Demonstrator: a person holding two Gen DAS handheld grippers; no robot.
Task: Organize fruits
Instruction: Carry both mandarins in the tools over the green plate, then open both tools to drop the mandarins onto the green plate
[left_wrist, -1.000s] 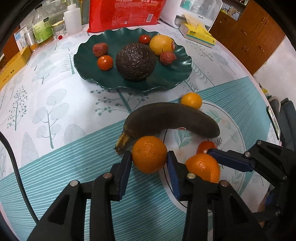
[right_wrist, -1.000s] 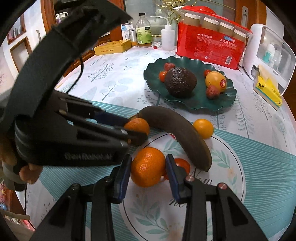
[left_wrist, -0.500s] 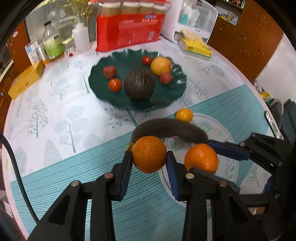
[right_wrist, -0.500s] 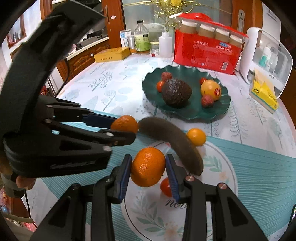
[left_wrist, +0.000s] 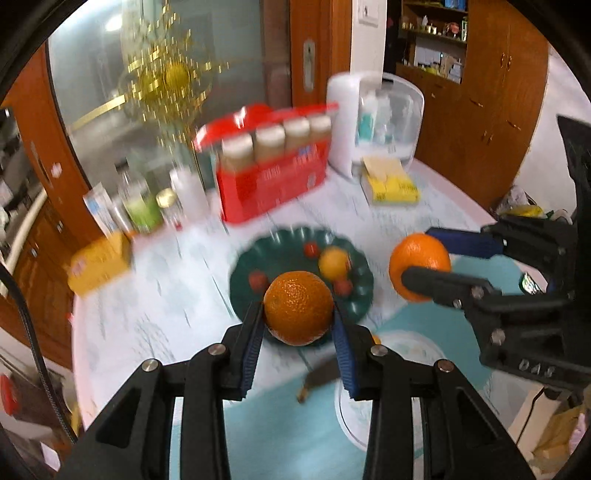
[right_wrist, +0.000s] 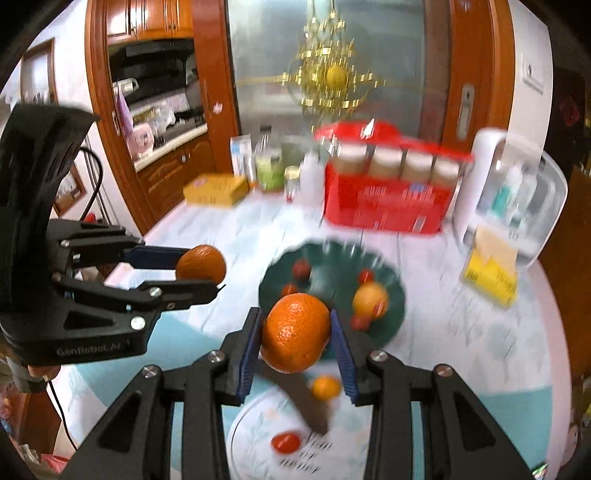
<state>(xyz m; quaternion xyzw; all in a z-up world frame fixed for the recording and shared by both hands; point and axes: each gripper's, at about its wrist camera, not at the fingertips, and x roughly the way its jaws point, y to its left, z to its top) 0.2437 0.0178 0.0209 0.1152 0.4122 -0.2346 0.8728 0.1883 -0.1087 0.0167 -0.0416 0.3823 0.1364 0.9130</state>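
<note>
Each gripper clamps one orange in the air

Left gripper (left_wrist: 298, 325) grips an orange (left_wrist: 298, 307), right gripper (right_wrist: 295, 339) another orange (right_wrist: 295, 338); beyond them the green plate (right_wrist: 391, 295) holds small red fruits and a yellow one

Dimpled glossy orange (left_wrist: 298, 307); matt black plastic claw (left_wrist: 298, 345).

Two orange oranges (left_wrist: 298, 307) (right_wrist: 295, 338); dark green plate (right_wrist: 391, 291); red box (right_wrist: 384, 210); white-and-teal patterned counter (left_wrist: 155, 317); black claws with blue pads (left_wrist: 248, 354).
</note>
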